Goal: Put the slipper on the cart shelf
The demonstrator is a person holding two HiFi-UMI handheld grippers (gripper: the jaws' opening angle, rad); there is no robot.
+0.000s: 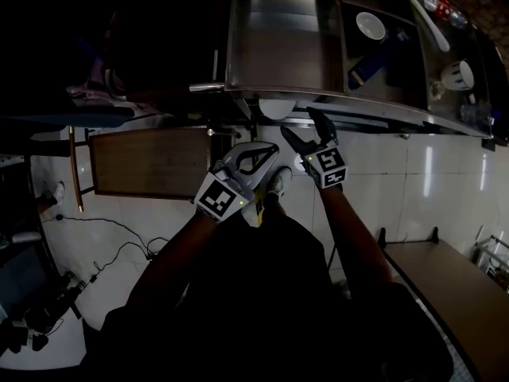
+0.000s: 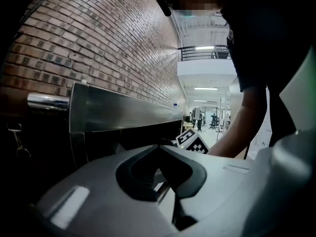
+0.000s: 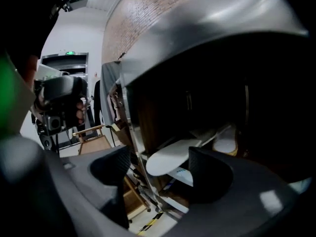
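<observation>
lying on cart shelf (image 3: 155, 191); white slipper (image 3: 172, 155)

The white slipper (image 3: 170, 158) lies flat, long and thin-soled, on the steel cart's lower shelf (image 3: 174, 201), its rounded end projecting past the shelf's front edge.

Two grippers: left gripper (image 1: 266, 153), right gripper (image 1: 306, 131). Two slippers: near slipper (image 3: 170, 159), far slipper (image 3: 228, 142). One cart (image 1: 278, 54). One bowl (image 1: 371, 25).

Dim, underexposed; glare patches; fisheye-warped edges
</observation>
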